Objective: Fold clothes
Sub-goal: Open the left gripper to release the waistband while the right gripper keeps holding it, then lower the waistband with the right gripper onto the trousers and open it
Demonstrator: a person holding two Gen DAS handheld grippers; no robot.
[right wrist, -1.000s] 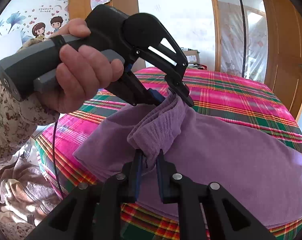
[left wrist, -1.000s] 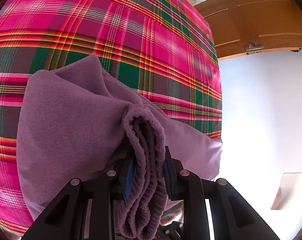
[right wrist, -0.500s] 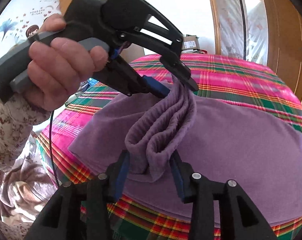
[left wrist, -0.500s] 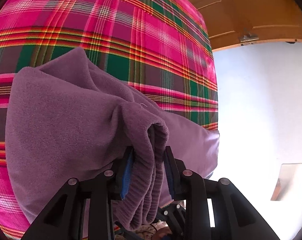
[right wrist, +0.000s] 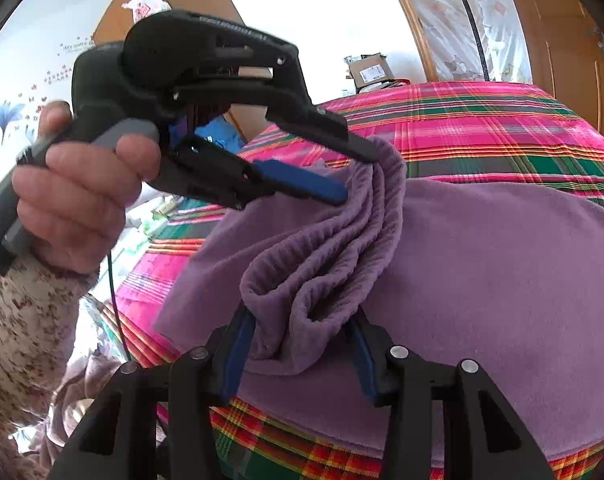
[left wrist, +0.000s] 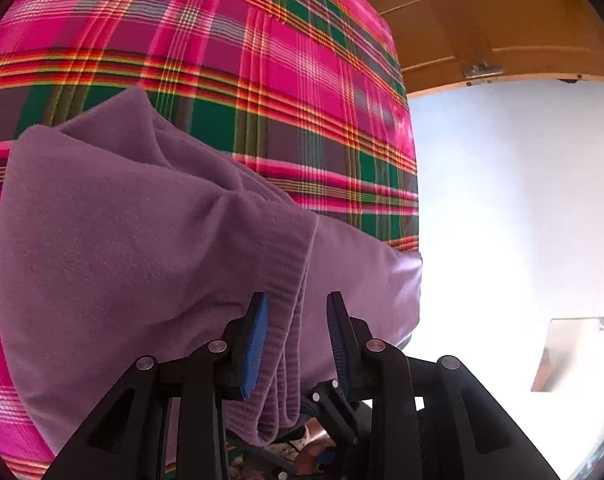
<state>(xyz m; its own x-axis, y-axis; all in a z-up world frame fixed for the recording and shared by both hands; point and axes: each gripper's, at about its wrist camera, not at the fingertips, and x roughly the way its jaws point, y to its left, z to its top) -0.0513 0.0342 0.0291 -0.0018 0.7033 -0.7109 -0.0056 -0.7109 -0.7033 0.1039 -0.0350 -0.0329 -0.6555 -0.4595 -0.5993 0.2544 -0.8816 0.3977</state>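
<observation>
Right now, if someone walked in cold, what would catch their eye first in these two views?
The bright pink and green plaid bedspread, filling the background. On it lies a purple sweater, its ribbed hem bunched and lifted near the bed's edge. The left gripper and right gripper both have that hem between their blue pads; both have just been opening, and gaps now show beside the cloth.

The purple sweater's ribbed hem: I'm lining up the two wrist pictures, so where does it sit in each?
Left wrist view: the purple sweater's ribbed hem hangs at bottom centre, between the blue pads of the left claw.
Right wrist view: the hem drapes mid-frame, from the left claw above down into the right claw.
Shared landmark: the pink-and-green plaid bedspread.
</observation>
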